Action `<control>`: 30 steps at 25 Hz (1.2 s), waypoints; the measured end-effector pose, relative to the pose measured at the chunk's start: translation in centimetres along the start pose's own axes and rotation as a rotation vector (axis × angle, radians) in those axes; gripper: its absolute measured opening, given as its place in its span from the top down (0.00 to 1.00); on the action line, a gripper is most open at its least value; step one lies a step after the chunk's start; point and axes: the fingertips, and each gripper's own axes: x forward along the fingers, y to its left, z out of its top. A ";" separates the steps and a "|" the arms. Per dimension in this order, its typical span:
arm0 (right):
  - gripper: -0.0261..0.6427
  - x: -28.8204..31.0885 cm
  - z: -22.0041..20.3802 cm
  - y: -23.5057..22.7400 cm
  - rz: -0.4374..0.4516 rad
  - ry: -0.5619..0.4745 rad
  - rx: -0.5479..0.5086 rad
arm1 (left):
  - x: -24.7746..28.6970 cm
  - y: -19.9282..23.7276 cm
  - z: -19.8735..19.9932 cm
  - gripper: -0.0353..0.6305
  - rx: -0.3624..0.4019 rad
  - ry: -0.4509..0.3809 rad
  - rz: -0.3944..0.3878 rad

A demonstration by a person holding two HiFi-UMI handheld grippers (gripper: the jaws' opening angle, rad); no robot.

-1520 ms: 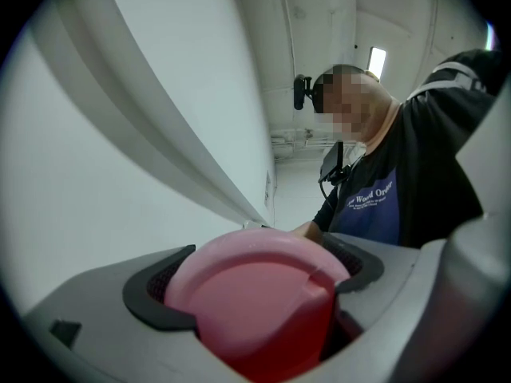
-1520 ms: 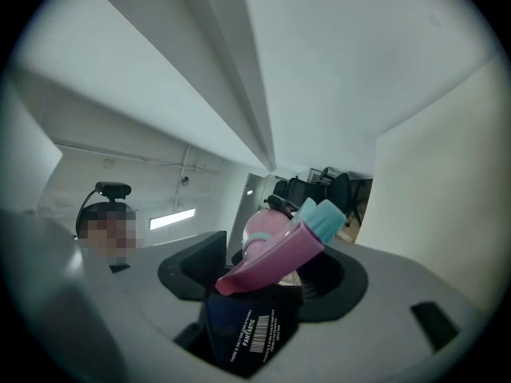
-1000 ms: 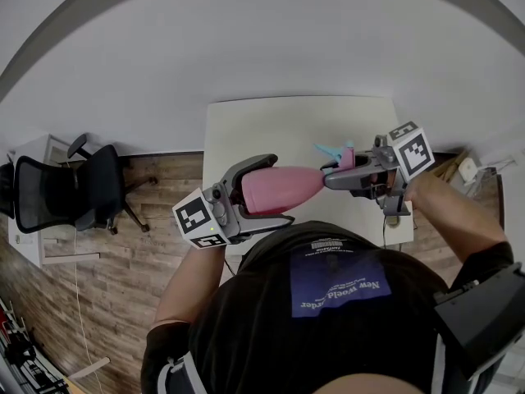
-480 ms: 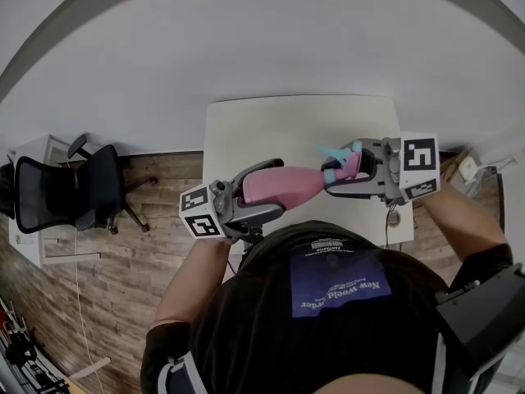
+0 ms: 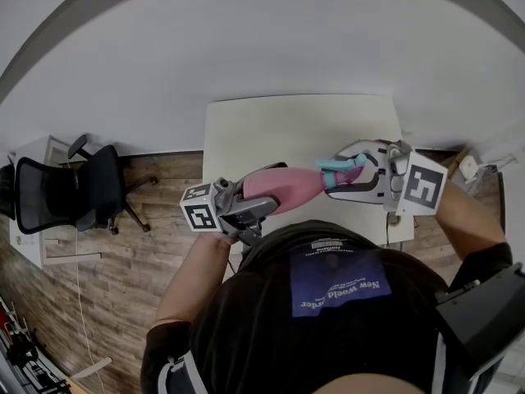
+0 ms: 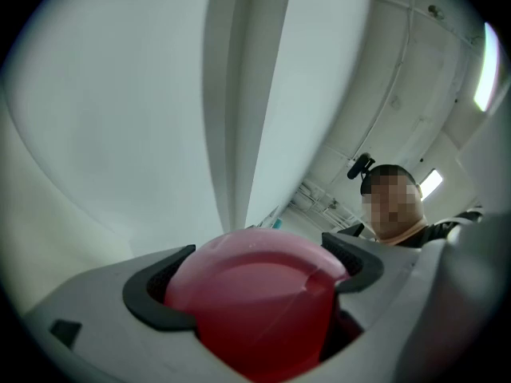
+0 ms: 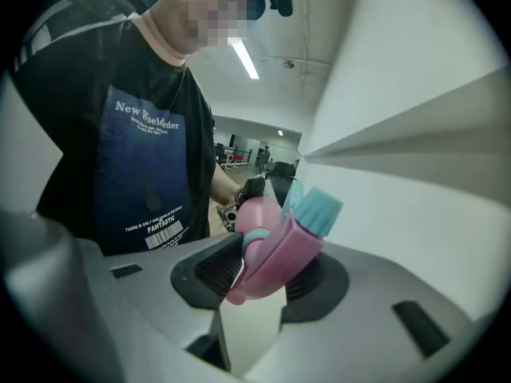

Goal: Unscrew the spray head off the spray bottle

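Rolled since earlier: left gripper [image 5: 269, 189] clamps the one bottle [image 5: 291, 185], right gripper [image 5: 345, 173] its spray head [image 5: 336, 169].

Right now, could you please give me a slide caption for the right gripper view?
Right gripper clamped on the pink-and-teal plastic spray head of a pink plastic spray bottle.

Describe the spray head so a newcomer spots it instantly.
Over the white table, the person holds a pink spray bottle sideways, base in the left gripper. The spray head is its right end, clamped in the fingers of the right gripper: the only part with a teal nozzle and collar against the plain pink body.
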 end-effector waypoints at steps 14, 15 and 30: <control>0.77 -0.7 0.8 0.1 -0.067 0.061 -0.265 | -1.0 0.4 -0.5 0.18 -0.094 -0.027 -0.002; 0.77 -0.9 0.8 0.1 -0.068 0.061 -0.263 | -1.0 0.3 -0.5 0.18 -0.094 -0.030 -0.002; 0.77 -4.3 -0.7 -1.3 -0.132 0.034 -0.096 | -3.0 0.8 1.5 0.18 -0.057 -0.101 0.027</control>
